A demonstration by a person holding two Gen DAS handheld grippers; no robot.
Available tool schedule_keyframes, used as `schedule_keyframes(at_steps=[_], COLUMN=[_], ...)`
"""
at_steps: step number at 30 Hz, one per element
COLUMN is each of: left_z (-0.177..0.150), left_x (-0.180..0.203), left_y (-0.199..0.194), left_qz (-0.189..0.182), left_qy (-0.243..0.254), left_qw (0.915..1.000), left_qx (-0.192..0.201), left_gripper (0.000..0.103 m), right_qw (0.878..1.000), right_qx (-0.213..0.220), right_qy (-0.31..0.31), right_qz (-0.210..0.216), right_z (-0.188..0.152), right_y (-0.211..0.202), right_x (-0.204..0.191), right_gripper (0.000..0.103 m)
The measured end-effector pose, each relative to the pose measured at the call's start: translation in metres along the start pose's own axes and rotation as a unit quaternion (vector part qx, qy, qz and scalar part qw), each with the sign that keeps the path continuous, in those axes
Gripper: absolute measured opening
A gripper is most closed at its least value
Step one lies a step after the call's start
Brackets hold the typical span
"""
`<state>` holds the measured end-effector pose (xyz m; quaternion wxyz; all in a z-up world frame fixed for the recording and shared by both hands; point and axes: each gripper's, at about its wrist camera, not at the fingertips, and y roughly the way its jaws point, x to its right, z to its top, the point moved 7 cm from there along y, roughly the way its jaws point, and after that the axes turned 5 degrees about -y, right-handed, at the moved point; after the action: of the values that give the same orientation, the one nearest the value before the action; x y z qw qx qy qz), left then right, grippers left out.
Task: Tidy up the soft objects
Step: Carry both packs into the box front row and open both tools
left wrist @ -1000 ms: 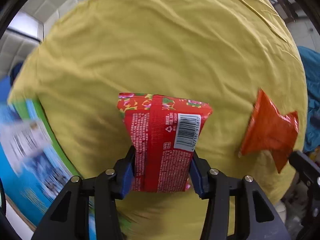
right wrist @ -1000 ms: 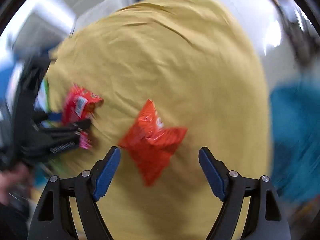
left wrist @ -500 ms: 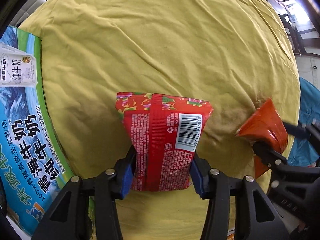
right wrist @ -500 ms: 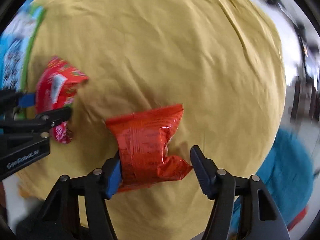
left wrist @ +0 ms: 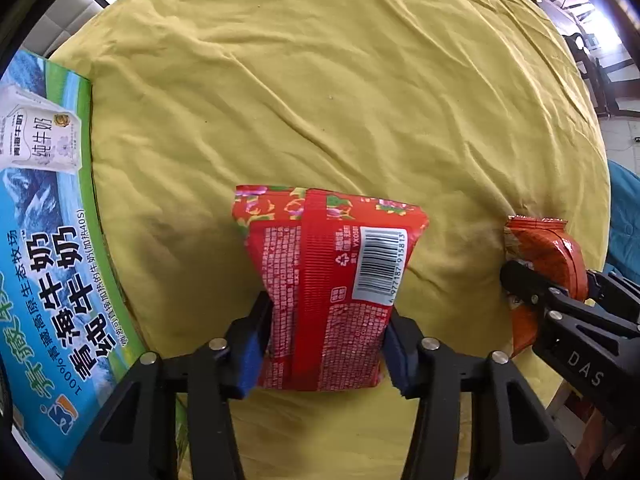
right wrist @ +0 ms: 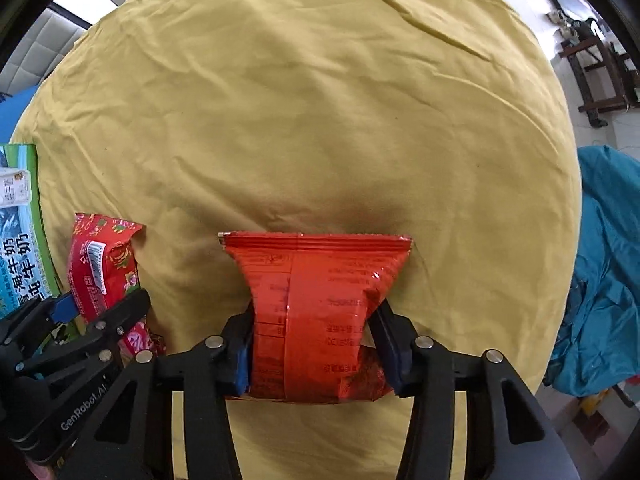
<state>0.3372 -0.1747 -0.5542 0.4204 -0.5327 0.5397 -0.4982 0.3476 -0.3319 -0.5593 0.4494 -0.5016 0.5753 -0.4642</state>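
My left gripper (left wrist: pixel 326 344) is shut on a red flowered snack packet (left wrist: pixel 328 276) with a barcode, held over the yellow cloth (left wrist: pixel 320 100). My right gripper (right wrist: pixel 316 356) is shut on an orange-red foil snack bag (right wrist: pixel 316 304), held over the same cloth. In the left wrist view the orange bag (left wrist: pixel 548 256) and the right gripper show at the right edge. In the right wrist view the flowered packet (right wrist: pixel 102 264) and the left gripper (right wrist: pixel 96 312) show at the left.
A blue and green milk carton box (left wrist: pixel 44 240) with Chinese print lies at the cloth's left edge; it also shows in the right wrist view (right wrist: pixel 20 240). A teal cloth (right wrist: pixel 604 280) hangs off to the right. Dark wooden furniture (right wrist: pixel 592 76) stands far right.
My right gripper has come down around the orange bag and shut on it. My left gripper has kept its hold on the flowered packet and swung so the milk box is in view.
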Motion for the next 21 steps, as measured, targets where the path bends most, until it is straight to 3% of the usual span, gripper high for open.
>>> schedule_keyframes(at_steps=[4, 13, 21], left_z=[-0.005, -0.02, -0.043], left_x=[0.002, 0.016, 0.023], left_y=[-0.005, -0.028, -0.075], left_qz=[-0.004, -0.018, -0.04], left_qy=[-0.002, 0.004, 0.019], left_qw=[0.9999, 0.9991, 0.9957], left_qx=[0.012, 0.037, 0.081], left_gripper=[0.044, 0.043, 0.043], right_qw=[1.0, 0.999, 0.996], right_qx=[0.013, 0.039, 0.08], right_qy=[0.002, 0.011, 0.02], right_qz=[-0.003, 0.007, 0.027], right_z=[-0.011, -0.041, -0.063], right_y=[-0.009, -0.037, -0.094], right_x=[-0.013, -0.003, 0.003], right_gripper=[0.048, 0.048, 0.048])
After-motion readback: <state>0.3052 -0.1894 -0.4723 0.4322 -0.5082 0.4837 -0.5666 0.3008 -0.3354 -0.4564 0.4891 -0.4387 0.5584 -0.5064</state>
